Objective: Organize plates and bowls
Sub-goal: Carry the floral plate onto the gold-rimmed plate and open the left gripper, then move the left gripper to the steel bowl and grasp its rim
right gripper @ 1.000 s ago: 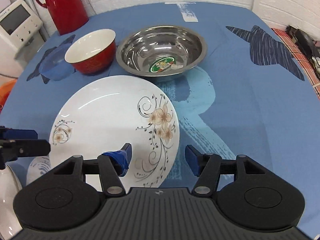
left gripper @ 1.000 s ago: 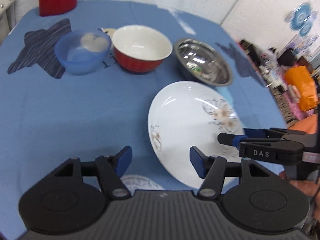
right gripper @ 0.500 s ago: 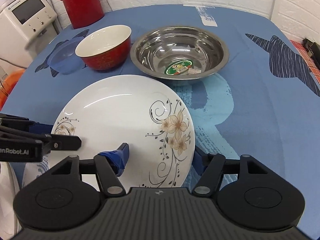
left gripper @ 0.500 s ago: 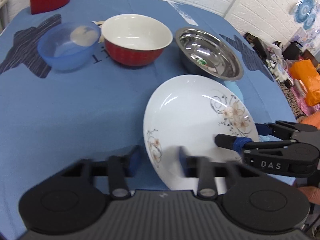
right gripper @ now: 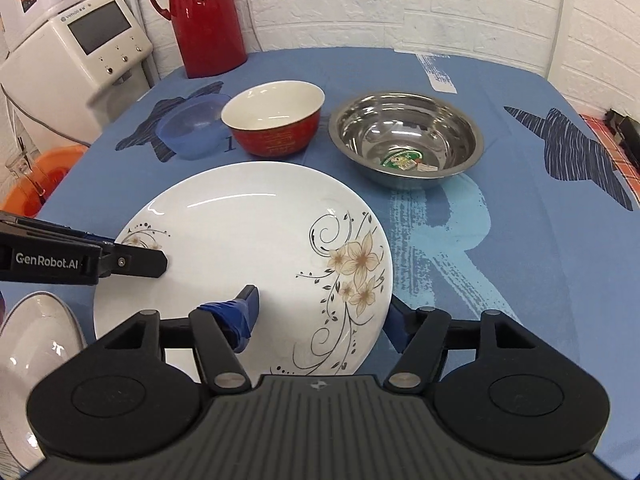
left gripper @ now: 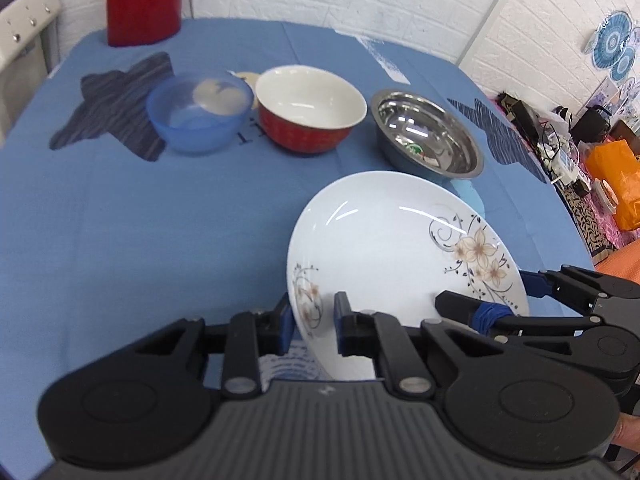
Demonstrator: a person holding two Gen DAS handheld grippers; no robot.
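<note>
A large white plate with flower prints (right gripper: 248,248) fills the lower centre of the right wrist view and the lower right of the left wrist view, lifted and tilted above a blue tablecloth (right gripper: 500,260). Both tools grip it at once. The left gripper (left gripper: 310,326) has its fingers nearly closed, pinching the plate's near-left rim, one pad above and one below. The right gripper (right gripper: 320,316) stands wider, straddling the near-right rim, one blue-taped finger (right gripper: 236,314) on the plate's face and the other behind the edge; whether that far pad actually touches is hard to tell.

Across the upper middle of both frames sit three bowls in a row: a blue plastic bowl (left gripper: 198,110), a red bowl with a white inside (left gripper: 310,106), and a steel bowl (right gripper: 406,144). A red flask (right gripper: 206,16) stands at the top. Part of a second plate (right gripper: 36,344) shows at the lower left of the right wrist view (likely the stacking spot).

To carry this well, keep both pinches firm, move the two hands together so the plate does not twist, level it, then lower it gently before loosening either grip.
</note>
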